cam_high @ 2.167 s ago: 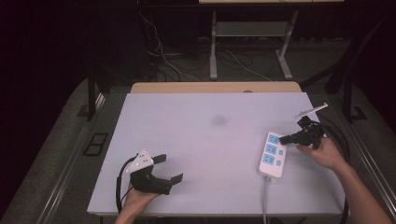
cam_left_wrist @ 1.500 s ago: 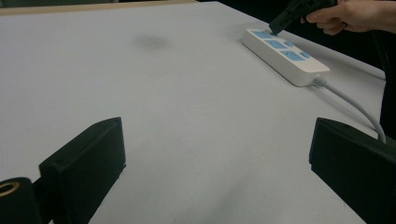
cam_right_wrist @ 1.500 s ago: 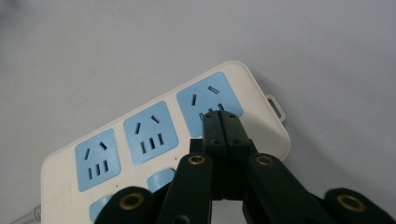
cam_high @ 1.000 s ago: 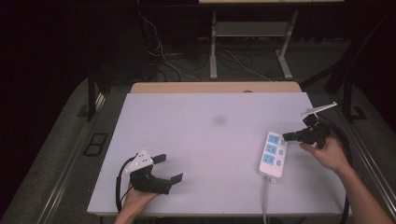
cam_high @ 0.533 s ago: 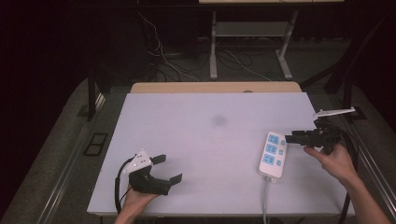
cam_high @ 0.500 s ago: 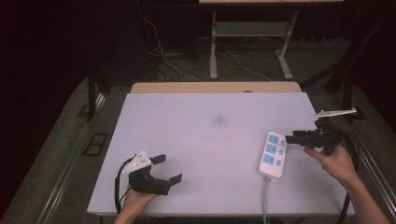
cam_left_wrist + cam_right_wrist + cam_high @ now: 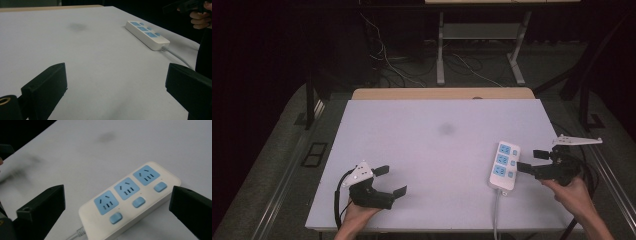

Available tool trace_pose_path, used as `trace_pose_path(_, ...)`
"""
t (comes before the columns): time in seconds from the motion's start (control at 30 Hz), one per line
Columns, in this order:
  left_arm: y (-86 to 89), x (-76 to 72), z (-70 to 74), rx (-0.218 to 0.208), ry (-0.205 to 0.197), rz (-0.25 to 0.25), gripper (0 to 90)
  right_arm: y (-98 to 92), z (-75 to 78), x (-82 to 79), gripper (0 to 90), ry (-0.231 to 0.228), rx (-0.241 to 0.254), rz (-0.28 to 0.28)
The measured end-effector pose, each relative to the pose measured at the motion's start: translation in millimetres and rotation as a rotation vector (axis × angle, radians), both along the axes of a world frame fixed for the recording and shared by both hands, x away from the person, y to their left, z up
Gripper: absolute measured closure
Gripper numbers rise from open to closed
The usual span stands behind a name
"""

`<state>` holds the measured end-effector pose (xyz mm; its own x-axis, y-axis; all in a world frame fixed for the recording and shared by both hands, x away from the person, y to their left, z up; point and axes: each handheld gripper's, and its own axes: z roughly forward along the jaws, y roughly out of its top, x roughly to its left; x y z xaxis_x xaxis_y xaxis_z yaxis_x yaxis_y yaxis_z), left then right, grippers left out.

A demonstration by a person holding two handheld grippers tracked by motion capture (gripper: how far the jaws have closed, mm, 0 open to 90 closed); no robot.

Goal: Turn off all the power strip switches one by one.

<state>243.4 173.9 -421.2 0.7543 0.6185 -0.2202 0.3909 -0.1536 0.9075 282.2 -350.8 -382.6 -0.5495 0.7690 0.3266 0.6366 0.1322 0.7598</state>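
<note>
Right gripper (image 7: 531,161) at the lower right has just been opening its jaws wide, nothing between them, letting the power strip (image 7: 504,164) lie flat on the table (image 7: 432,145); left gripper (image 7: 388,181) is idling wide open, lower left.

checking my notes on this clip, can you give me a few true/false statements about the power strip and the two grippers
1. The power strip has three blue sockets. True.
2. The right gripper is clamped on the strip. False: its jaws have just been opening and stand wide, pads clear of it.
3. The left gripper is open with nothing between its jaws. True.
4. The strip lies at the table's left edge. False: it lies near the right edge.
5. A plug sits in one socket. False: all are empty.
</note>
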Motion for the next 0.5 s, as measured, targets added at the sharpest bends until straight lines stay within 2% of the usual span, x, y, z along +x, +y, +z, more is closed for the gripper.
trace_pose_path(0.3,0.7,-0.3,0.3,0.004,-0.004,-0.001,2.3,20.1,-16.2,-25.9,0.3,-0.044,0.027,0.052)
trace_pose_path(0.5,1.7,-0.3,0.3,0.004,-0.004,-0.001,2.3,27.6,-30.8,-37.3,0.3,-0.057,0.03,0.058)
